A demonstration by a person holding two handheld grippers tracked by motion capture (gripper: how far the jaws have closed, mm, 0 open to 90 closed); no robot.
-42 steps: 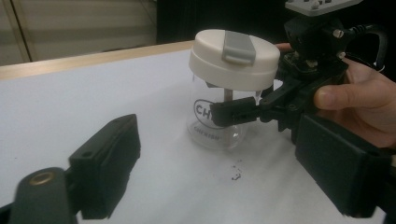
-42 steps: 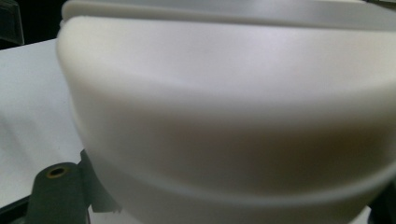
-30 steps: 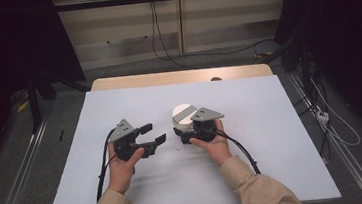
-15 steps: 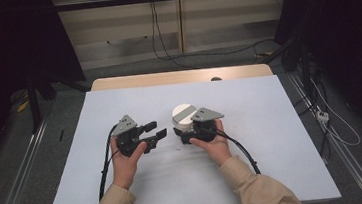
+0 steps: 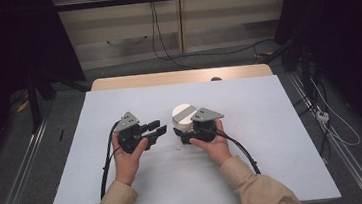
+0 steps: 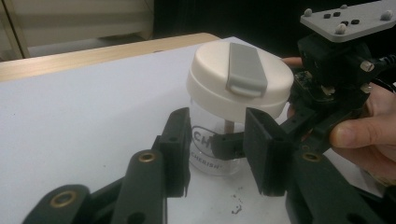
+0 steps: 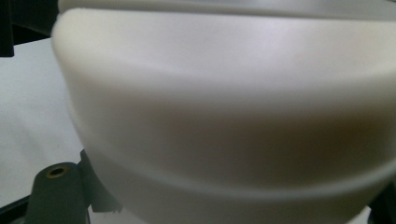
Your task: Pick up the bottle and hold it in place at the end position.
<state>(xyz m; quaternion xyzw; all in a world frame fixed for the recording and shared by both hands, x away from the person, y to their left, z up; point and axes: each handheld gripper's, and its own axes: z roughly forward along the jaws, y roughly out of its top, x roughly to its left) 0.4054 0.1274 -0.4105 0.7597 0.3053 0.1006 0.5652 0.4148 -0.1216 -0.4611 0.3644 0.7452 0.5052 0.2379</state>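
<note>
A clear glass cup (image 6: 219,156) with printed letters stands on the white table top, capped by a cream lid (image 5: 184,112) with a grey flap (image 6: 245,67). My right gripper (image 5: 183,132) is shut on the cup below the lid; one of its fingers (image 6: 229,143) shows against the glass. The lid's side (image 7: 224,102) looms close in the right gripper view. My left gripper (image 5: 158,127) lies just left of the cup and points at it. Its jaws have just been closing, with nothing between them. In the left gripper view, my left gripper (image 6: 219,123) stands open, short of the cup.
A white sheet (image 5: 274,148) covers the table, with a wooden strip (image 5: 181,77) bare along the far edge. A few dark specks (image 6: 236,207) lie on the sheet in front of the cup. Cables trail from both grippers toward the near edge.
The left gripper's jaws have narrowed and it has edged slightly toward the cup. The right gripper and the cup have stayed put.
</note>
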